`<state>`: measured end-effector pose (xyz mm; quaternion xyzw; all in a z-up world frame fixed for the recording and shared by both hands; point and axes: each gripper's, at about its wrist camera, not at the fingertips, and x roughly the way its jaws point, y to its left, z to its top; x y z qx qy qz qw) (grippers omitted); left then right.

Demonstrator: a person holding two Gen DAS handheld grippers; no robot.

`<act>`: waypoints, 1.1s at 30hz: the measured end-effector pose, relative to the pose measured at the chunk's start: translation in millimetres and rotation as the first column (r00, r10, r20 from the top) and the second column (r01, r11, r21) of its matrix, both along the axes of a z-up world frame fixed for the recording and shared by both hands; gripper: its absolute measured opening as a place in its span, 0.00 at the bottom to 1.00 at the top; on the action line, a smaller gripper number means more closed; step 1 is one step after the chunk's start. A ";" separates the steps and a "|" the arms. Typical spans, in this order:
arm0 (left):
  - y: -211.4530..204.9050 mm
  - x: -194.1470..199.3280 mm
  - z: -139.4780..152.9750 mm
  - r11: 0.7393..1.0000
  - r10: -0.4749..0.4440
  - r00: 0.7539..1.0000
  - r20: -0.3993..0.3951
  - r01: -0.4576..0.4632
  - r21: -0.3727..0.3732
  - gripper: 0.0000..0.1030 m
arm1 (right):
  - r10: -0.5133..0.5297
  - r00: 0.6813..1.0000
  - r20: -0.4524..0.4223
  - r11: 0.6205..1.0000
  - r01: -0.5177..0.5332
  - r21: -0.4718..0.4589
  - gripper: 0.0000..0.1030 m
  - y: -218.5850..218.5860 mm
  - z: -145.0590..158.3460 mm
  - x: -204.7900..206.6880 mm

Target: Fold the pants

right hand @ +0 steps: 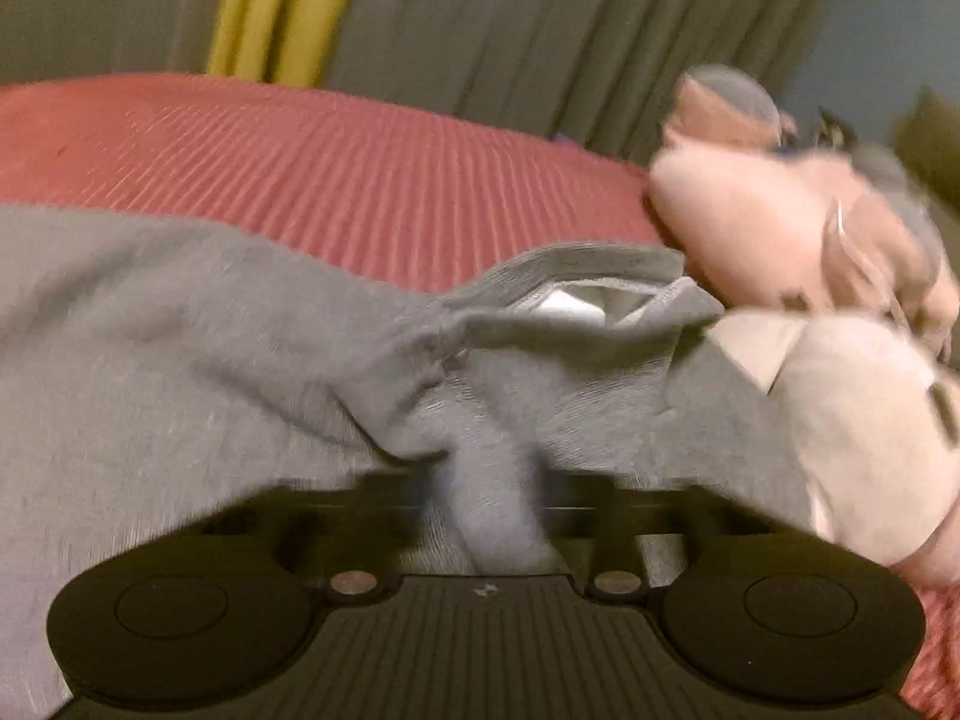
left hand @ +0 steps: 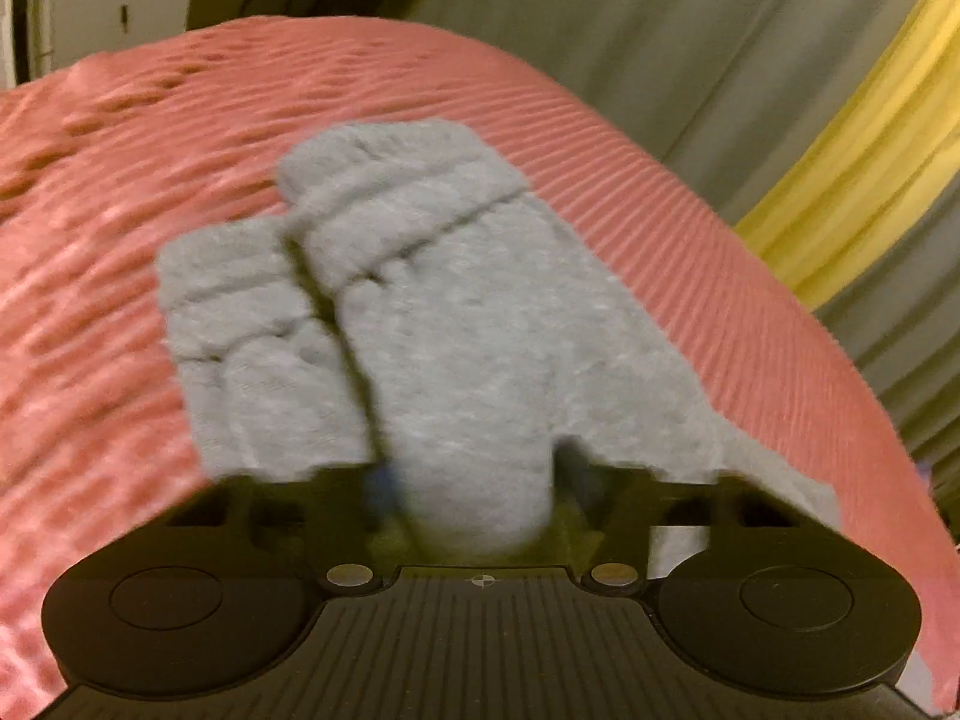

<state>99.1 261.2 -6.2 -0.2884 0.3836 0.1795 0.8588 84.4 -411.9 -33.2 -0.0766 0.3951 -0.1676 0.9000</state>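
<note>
Grey sweatpants [left hand: 456, 324] lie on a red ribbed bedspread [left hand: 180, 138]. In the left wrist view the two cuffed legs point away, the right one lying over the left. My left gripper [left hand: 480, 480] is shut on a bunch of the grey fabric; its fingers are hidden under the cloth. In the right wrist view the pants [right hand: 180, 348] spread to the left, and the waistband [right hand: 576, 282] gapes open ahead. My right gripper [right hand: 492, 498] is shut on a fold of fabric just below the waistband.
A pink and grey plush toy [right hand: 810, 252] lies right of the waistband, touching the pants. Grey and yellow curtains [right hand: 480, 12] hang behind the bed. A white cabinet [left hand: 120, 6] stands at the far left. The red bedspread [right hand: 330, 162] stretches beyond the pants.
</note>
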 end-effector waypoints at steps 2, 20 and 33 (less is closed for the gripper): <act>10.6 -6.7 2.8 0.999 0.006 1.000 0.024 -0.005 -0.052 0.16 | -0.074 0.996 0.058 0.992 0.067 0.105 0.07 -14.1 13.7 -3.4; 64.5 -73.1 -8.5 0.952 0.077 0.995 0.062 -0.055 -0.301 0.40 | -0.596 0.803 -0.014 0.635 0.482 0.603 0.17 -128.0 8.7 -128.6; 50.9 -67.1 9.3 0.983 0.048 0.994 0.101 -0.029 -0.182 0.13 | -0.593 0.803 0.065 0.626 0.408 0.664 0.04 -126.6 21.2 -127.8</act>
